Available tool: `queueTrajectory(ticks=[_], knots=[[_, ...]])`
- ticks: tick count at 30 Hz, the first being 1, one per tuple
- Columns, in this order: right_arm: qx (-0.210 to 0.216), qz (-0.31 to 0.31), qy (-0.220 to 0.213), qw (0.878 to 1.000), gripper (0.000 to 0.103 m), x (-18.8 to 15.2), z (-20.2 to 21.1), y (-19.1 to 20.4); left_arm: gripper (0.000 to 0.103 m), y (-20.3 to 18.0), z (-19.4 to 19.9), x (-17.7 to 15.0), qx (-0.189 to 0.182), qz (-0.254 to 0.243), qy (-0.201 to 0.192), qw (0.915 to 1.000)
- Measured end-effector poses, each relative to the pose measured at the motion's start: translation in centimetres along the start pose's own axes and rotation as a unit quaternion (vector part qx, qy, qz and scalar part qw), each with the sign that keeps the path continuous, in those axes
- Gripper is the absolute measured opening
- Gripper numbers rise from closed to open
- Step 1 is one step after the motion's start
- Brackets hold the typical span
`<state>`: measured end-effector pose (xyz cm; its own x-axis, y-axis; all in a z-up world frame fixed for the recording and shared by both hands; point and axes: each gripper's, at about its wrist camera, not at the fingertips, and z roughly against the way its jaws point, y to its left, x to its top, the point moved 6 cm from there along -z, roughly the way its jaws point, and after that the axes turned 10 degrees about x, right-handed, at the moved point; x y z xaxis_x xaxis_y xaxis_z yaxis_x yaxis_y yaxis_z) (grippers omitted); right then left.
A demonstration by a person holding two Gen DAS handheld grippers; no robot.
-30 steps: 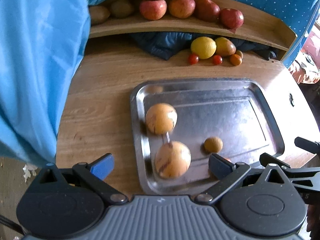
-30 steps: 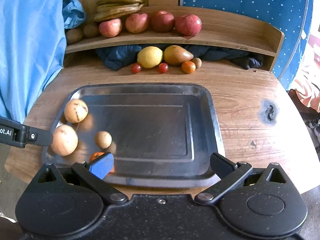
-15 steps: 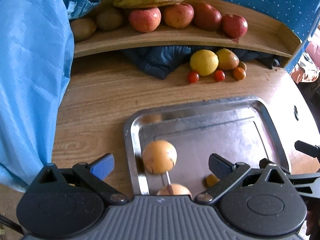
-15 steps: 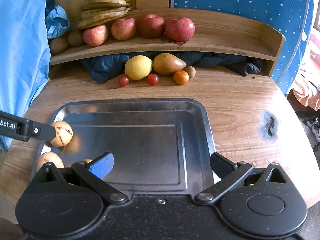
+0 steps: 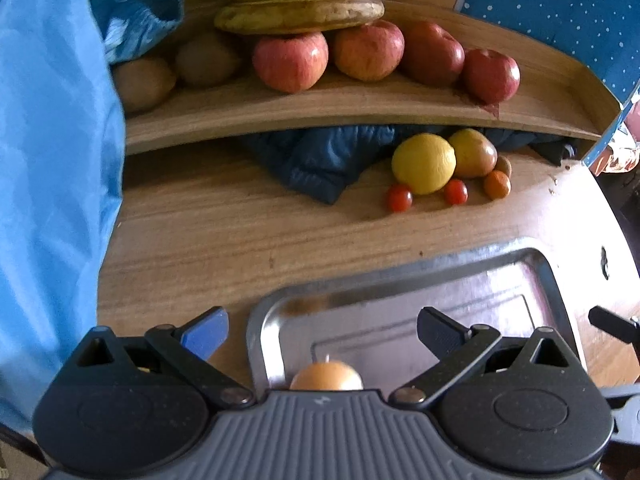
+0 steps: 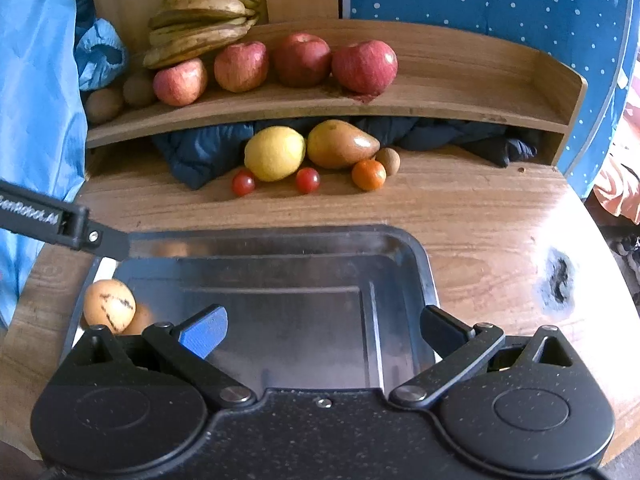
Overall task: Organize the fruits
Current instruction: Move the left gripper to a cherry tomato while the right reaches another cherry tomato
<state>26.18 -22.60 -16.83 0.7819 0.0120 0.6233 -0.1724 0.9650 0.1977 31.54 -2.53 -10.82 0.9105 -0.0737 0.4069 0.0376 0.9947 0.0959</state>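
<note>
**Both claws empty above the tray, loose fruit waiting at the back**

At nine o'clock in the right wrist view a blue cloth [image 6: 36,92] hangs beside the wooden table [image 6: 480,216]. The left gripper [image 5: 322,330] hovers over the tray's near-left corner with its claw spread wide and nothing between the fingers; its dark finger shows in the right wrist view reaching in from nine o'clock. Just under it, at seven o'clock on the steel tray [image 6: 404,248], sits a tan round fruit [image 6: 109,311] with dark streaks. It seems to have been set against the left wall so that the middle stays free for more.

Up at eleven o'clock the bananas [image 6: 200,20] lie stacked on the shelf [image 6: 460,92], with two kiwis [image 6: 105,103] below them and a row of apples [image 6: 302,60] running toward twelve: like kept with like, by the look of it.

Under the shelf at twelve o'clock the unsorted group rests on the table against a dark bundled cloth [image 6: 192,152]: a lemon [image 6: 275,153], a pear-shaped fruit [image 6: 340,144], two cherry tomatoes [image 6: 307,180], a small orange [image 6: 369,175] and a brown nut-like fruit [image 6: 388,160]. These are probably next for the tray.

The right gripper [image 6: 323,332] hangs over the tray's near edge at six o'clock, claw also spread and empty, facing that group.
</note>
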Motion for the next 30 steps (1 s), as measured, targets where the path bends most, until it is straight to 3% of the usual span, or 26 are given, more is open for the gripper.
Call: queueTrajectory(ticks=[17, 30], knots=[[-0.055, -0.016, -0.01, 0.998, 0.102, 1.2, -1.1, -0.3, 0.102, -3.5, -4.2, 5.9, -0.065, -0.021, -0.005, 0.9976], [-0.028, 0.012, -0.025, 0.999, 0.1, 4.7, -3.0, -0.9, 0.102, -3.1, -5.9, 7.1, -0.073, -0.003, 0.005, 0.9973]])
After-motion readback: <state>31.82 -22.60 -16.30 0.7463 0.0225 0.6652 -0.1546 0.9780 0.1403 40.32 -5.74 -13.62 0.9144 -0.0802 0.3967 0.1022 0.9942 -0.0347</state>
